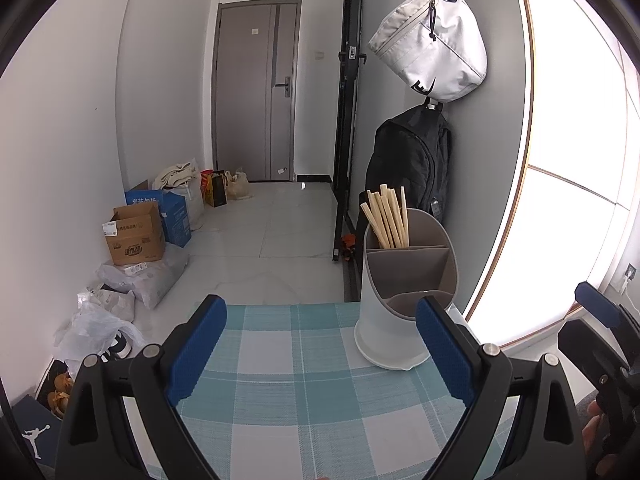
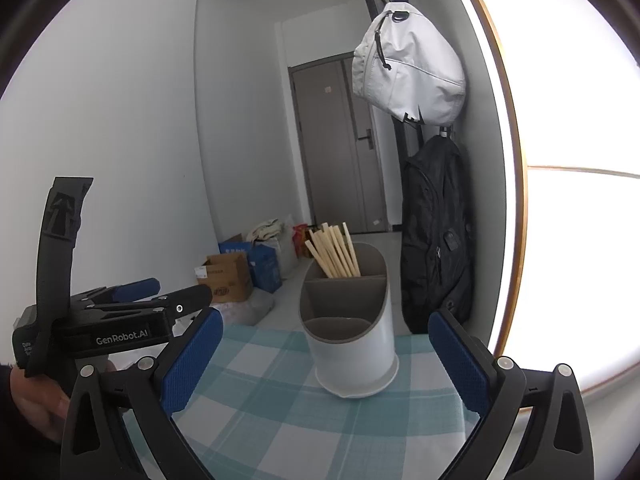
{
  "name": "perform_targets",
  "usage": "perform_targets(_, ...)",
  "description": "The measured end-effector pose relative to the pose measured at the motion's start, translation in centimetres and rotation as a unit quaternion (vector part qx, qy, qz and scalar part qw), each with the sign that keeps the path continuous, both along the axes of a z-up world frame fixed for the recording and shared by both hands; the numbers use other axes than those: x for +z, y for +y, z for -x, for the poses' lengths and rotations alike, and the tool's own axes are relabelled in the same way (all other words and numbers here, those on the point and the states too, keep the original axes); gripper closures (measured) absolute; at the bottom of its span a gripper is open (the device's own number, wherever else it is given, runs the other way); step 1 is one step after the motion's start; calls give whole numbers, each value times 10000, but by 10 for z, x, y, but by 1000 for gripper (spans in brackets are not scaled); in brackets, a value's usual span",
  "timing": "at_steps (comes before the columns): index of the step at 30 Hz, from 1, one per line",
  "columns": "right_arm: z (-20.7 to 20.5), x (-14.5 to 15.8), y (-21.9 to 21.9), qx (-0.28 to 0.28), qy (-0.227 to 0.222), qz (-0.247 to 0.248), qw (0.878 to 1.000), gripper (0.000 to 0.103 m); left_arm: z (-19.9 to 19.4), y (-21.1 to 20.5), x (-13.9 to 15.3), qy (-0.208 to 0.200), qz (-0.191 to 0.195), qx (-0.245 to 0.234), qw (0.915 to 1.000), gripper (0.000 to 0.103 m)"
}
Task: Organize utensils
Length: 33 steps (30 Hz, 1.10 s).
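Both grippers, left gripper [image 1: 320, 344] and right gripper [image 2: 326, 356], gape empty. Chopsticks [image 2: 334, 254] at frame centre already stand in the holder [image 2: 352, 356]; no loose utensils show, so sorting looks finished.

white bag [image 1: 430, 40] hangs above black backpack [image 1: 412, 160]; grey door [image 1: 256, 92] beyond; cardboard box [image 1: 136, 234] on floor.

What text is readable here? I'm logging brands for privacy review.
"GenRobot.AI": side of the left gripper, seen from the right wrist.
Jumpman logo, no words: dark box.
Print on the cardboard box and blue box: too blurred to read.
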State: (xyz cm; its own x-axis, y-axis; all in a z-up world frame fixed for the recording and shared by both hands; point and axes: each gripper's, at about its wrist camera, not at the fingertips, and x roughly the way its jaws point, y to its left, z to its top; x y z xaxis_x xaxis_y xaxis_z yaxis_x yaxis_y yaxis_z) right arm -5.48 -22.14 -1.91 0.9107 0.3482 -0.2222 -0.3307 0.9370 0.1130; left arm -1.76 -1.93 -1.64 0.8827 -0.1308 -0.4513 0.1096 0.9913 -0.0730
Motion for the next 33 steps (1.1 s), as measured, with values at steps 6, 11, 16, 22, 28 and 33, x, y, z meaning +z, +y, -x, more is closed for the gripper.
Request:
perform_targets(6,0,0,0,-6,18,-3,10000,0,0,-2,0,-1,-31,-31,10000,10)
perform_targets(11,0,0,0,-2,33,4,10000,0,0,-4,-1,2,-102,-18,9999,10)
perform_targets(16,-1,0,-1,-17,56,-22,10000,0,-3,-2,-2,80,-99,15,9999,10)
perform_targets(22,0,0,0,-5,23,11,10000,0,-1,0,-2,37,-61,38,10000,10)
perform_targets(28,-2,-1,0,-8,66,5,10000,0,-3,-2,-2,87,-69,29,9999,10)
perform_targets(33,-2,-1,-1,-6,67,-6,10000,0,-3,-1,-2,84,-53,44,9999,10)
